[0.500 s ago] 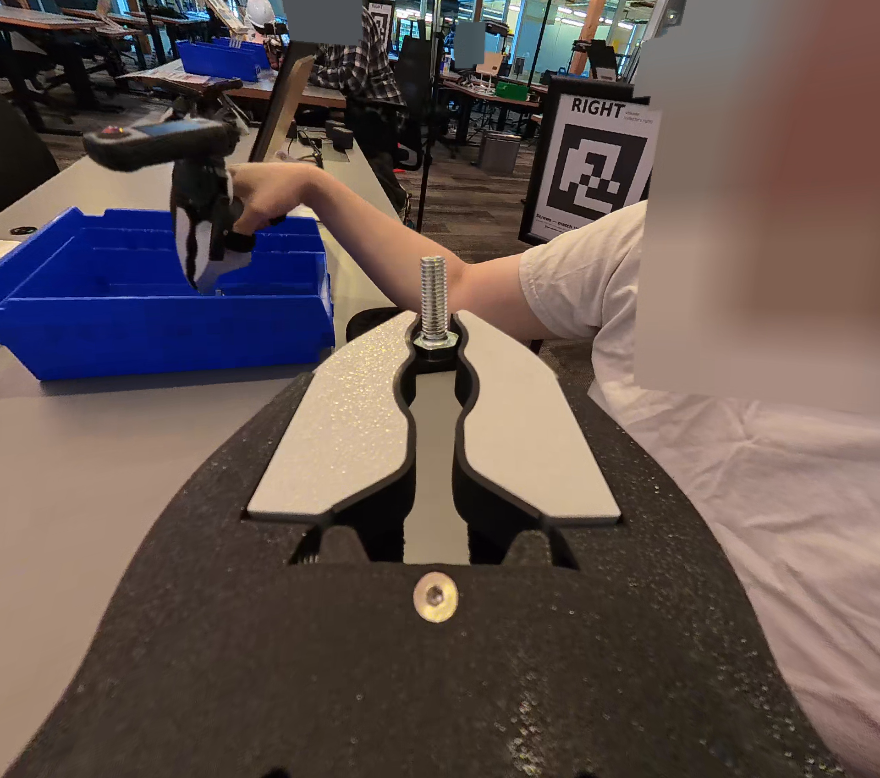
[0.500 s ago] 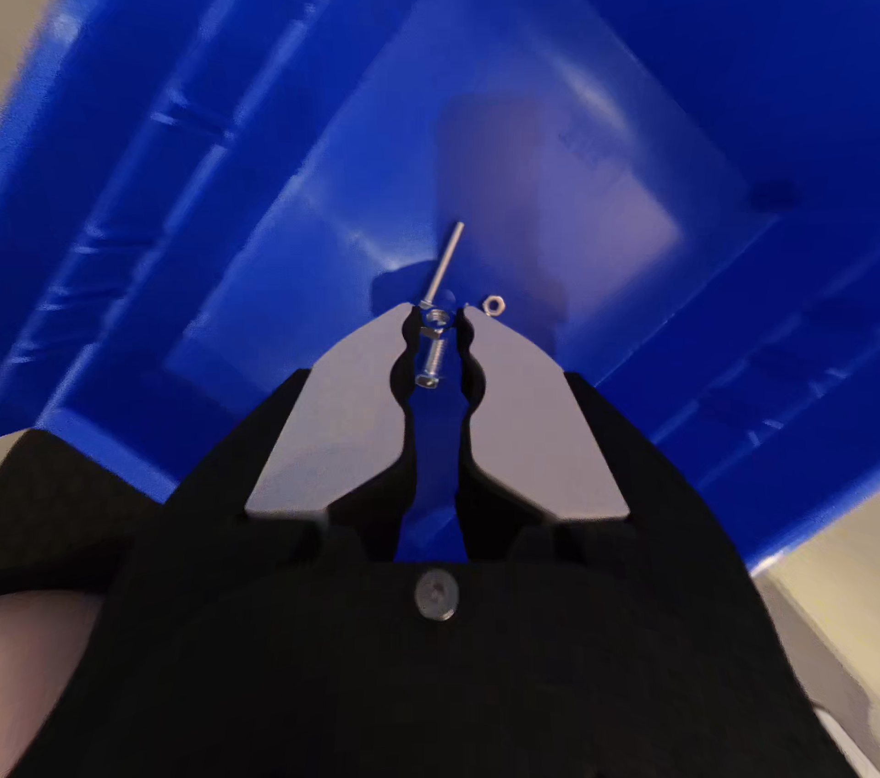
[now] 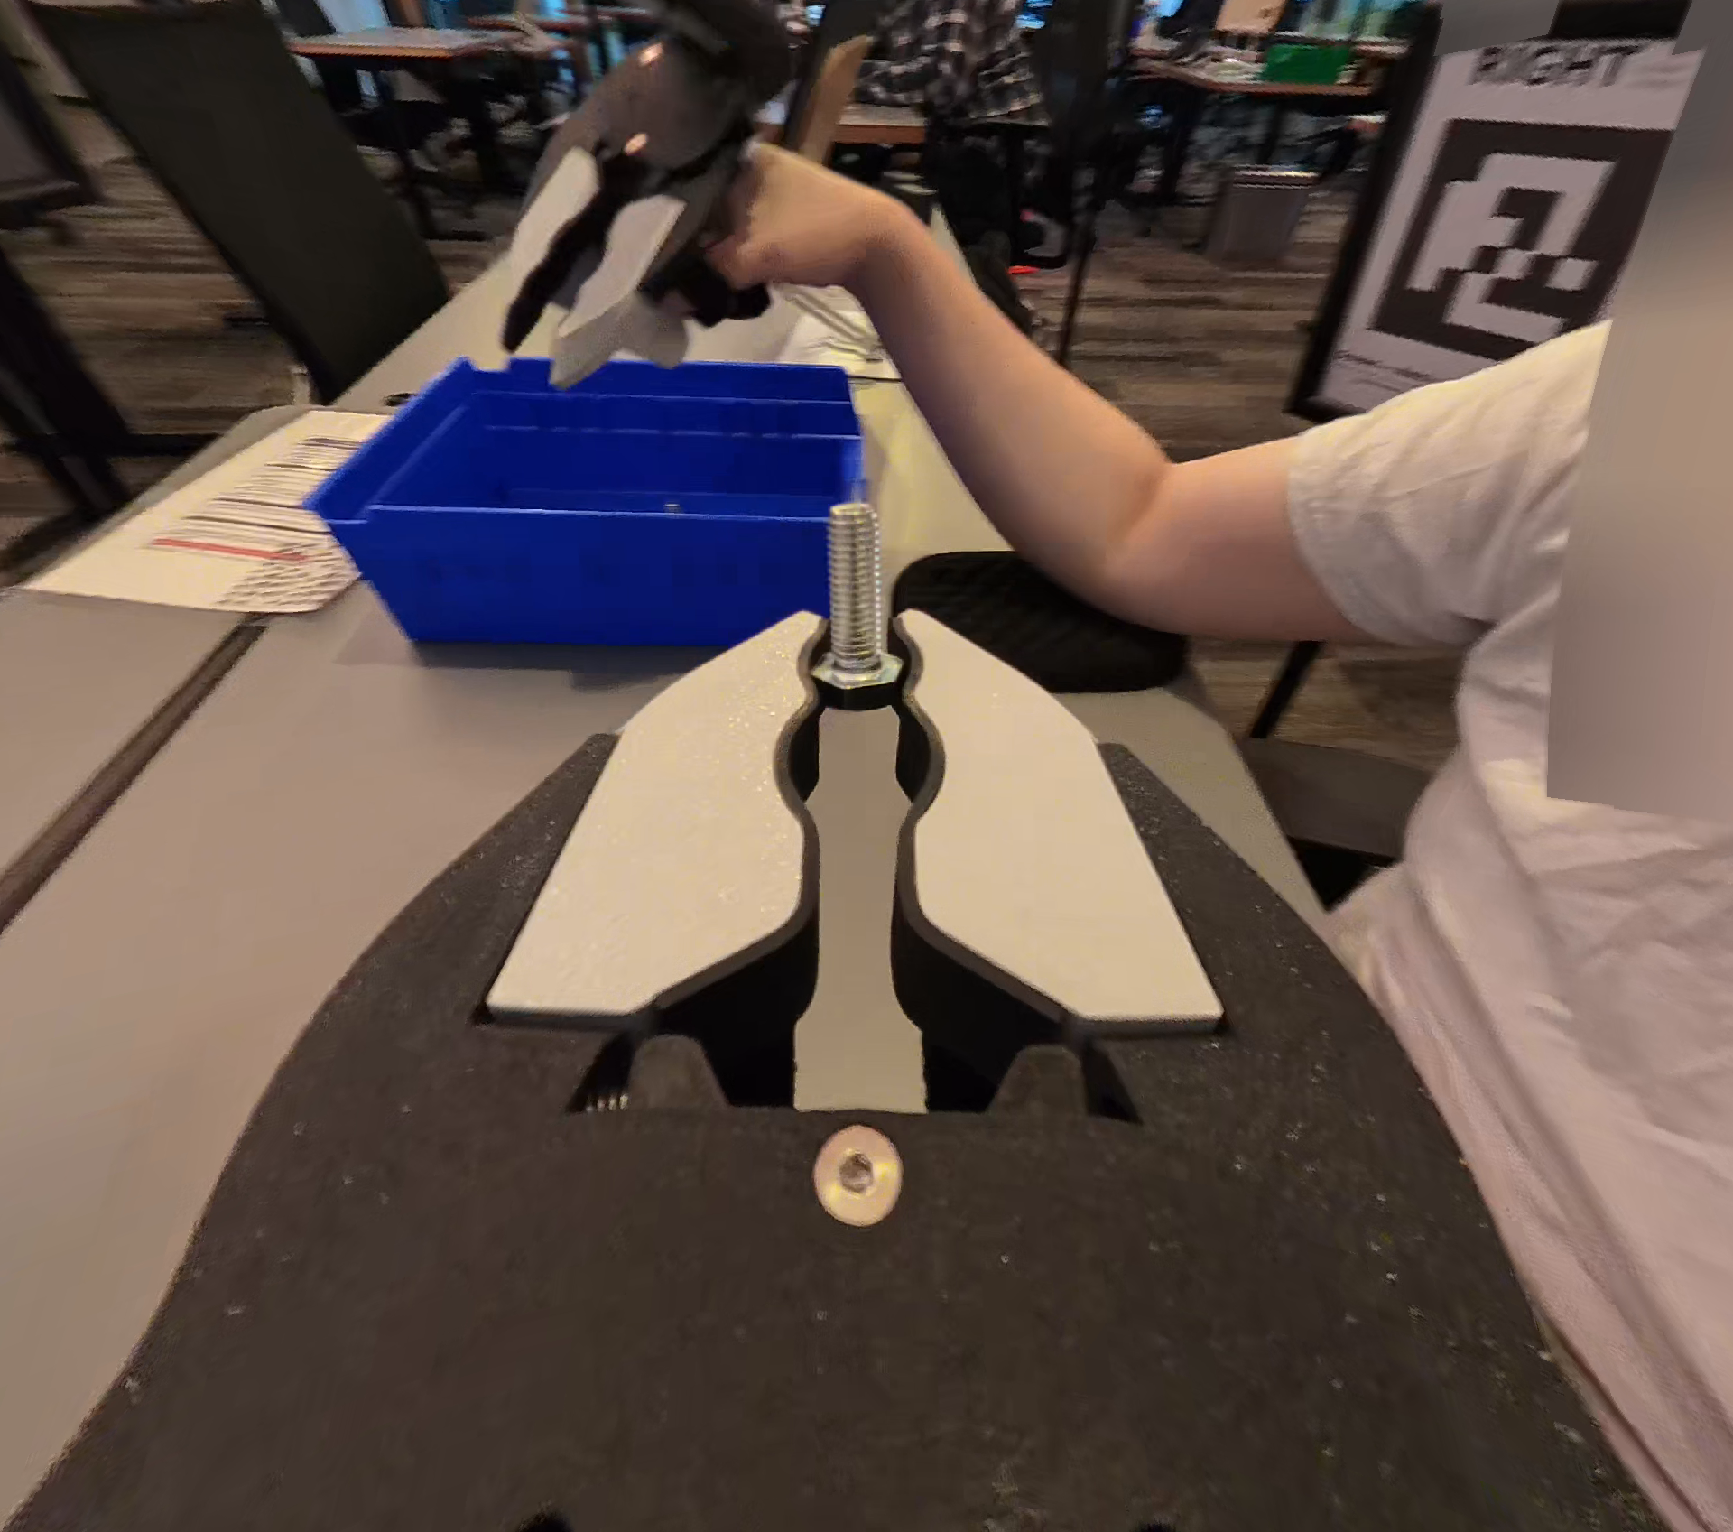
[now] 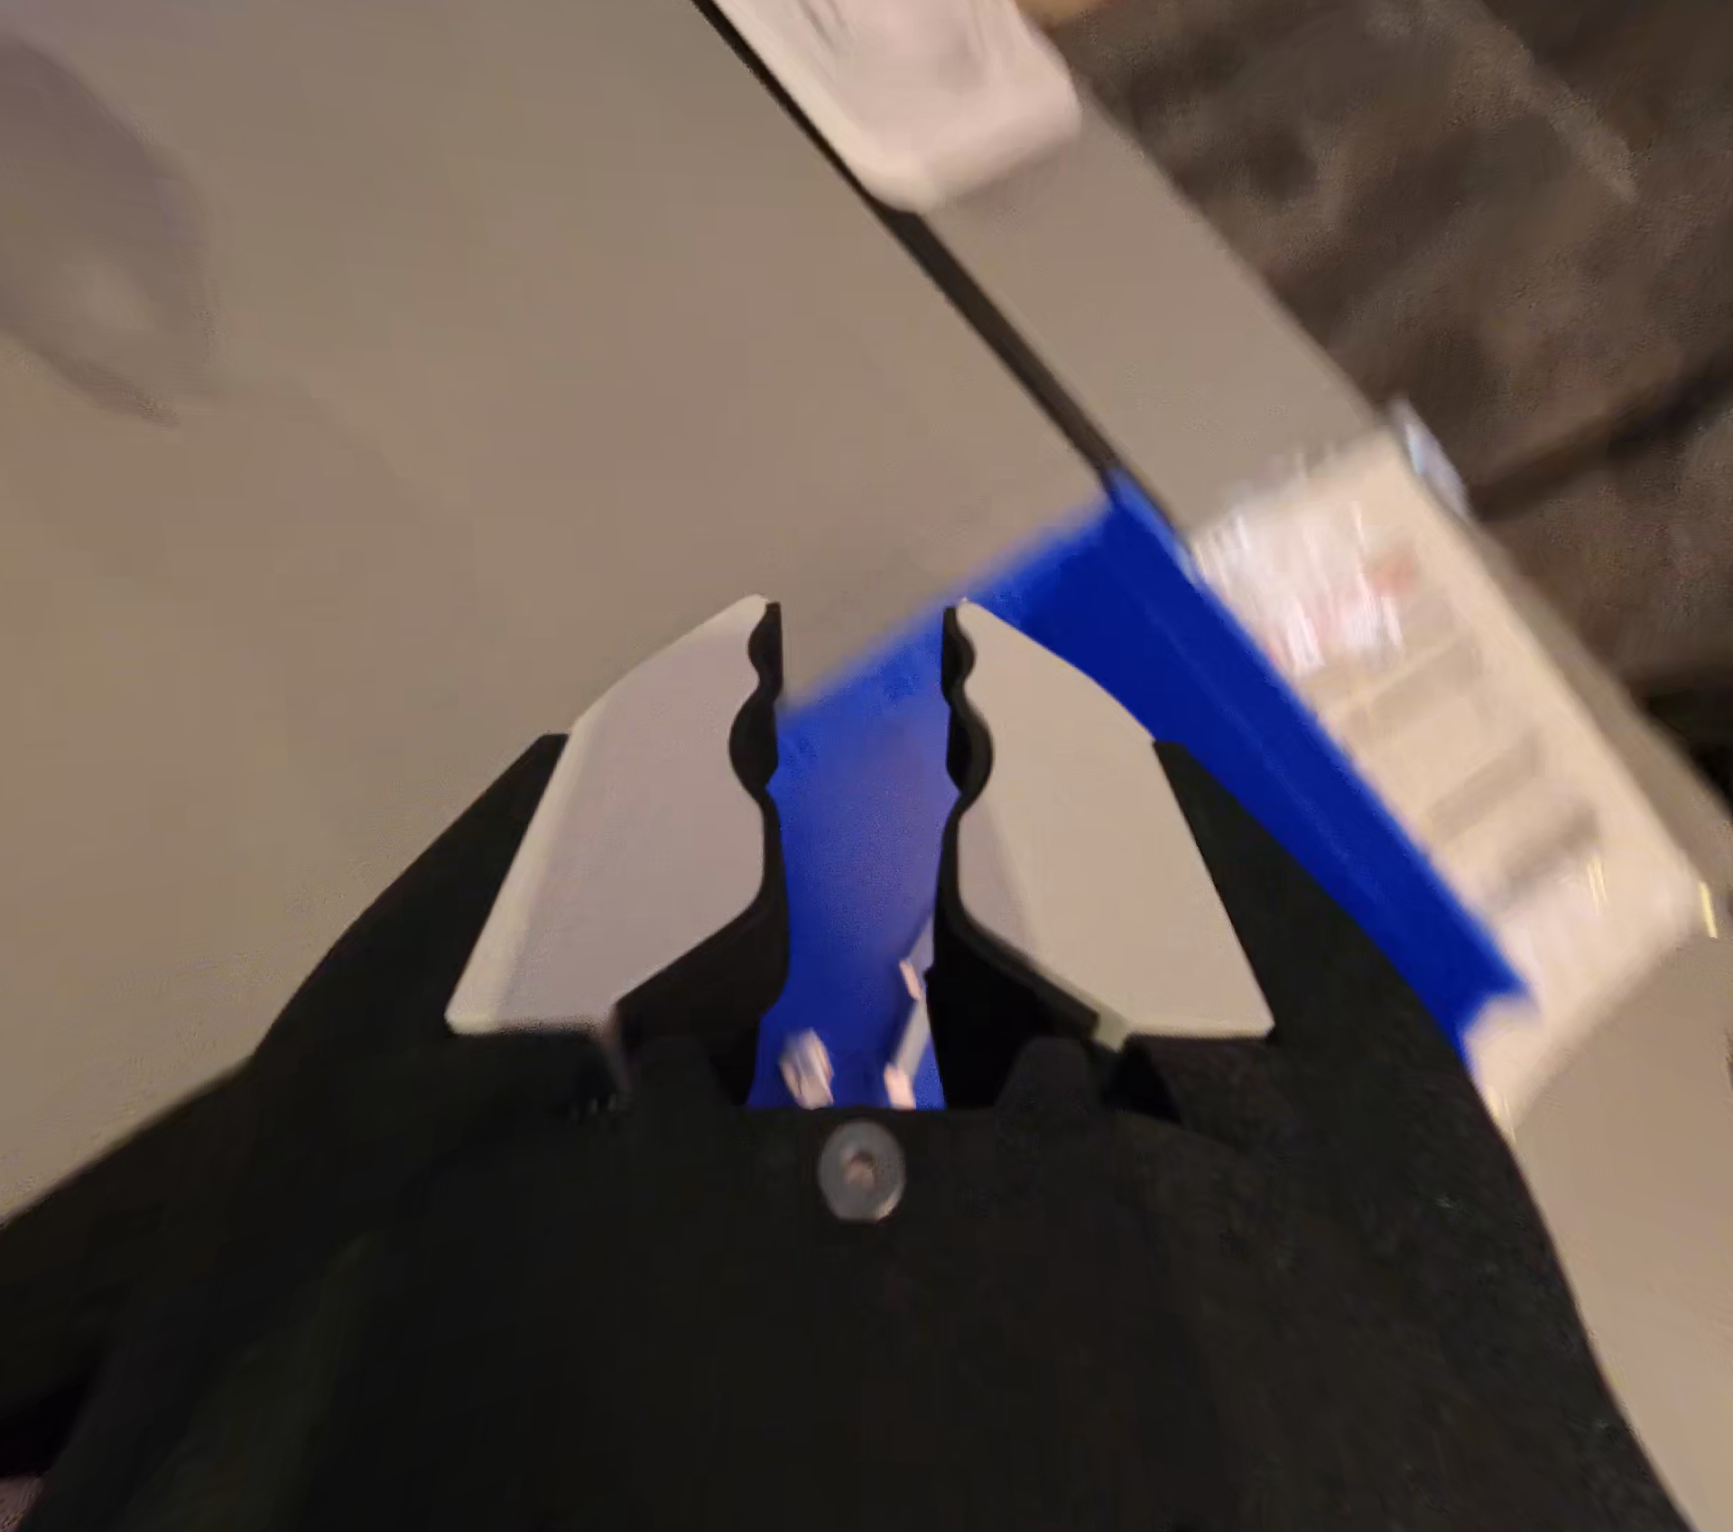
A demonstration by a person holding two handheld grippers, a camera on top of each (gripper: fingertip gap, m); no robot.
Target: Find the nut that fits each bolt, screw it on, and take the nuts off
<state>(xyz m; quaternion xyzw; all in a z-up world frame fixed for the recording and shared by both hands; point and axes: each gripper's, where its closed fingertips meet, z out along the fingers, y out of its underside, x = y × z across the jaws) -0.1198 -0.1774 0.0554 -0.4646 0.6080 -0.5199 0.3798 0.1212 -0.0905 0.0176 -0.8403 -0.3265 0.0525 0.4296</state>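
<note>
Right gripper (image 3: 600, 324) lifted out of blue bin (image 3: 600, 540), now empty, parted narrowly.
Left gripper (image 3: 855, 643) clamps upright bolt (image 3: 853, 587); bin beyond, leftward.

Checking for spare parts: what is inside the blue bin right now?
Inside the blue bin, the left wrist view shows one tiny metal piece; its front wall hides most of the floor.

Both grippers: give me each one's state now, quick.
Left gripper: shut on the silver threaded bolt, held upright by its hex head.
Right gripper: open, nothing between its fingers, above the blue plastic bin.
</note>
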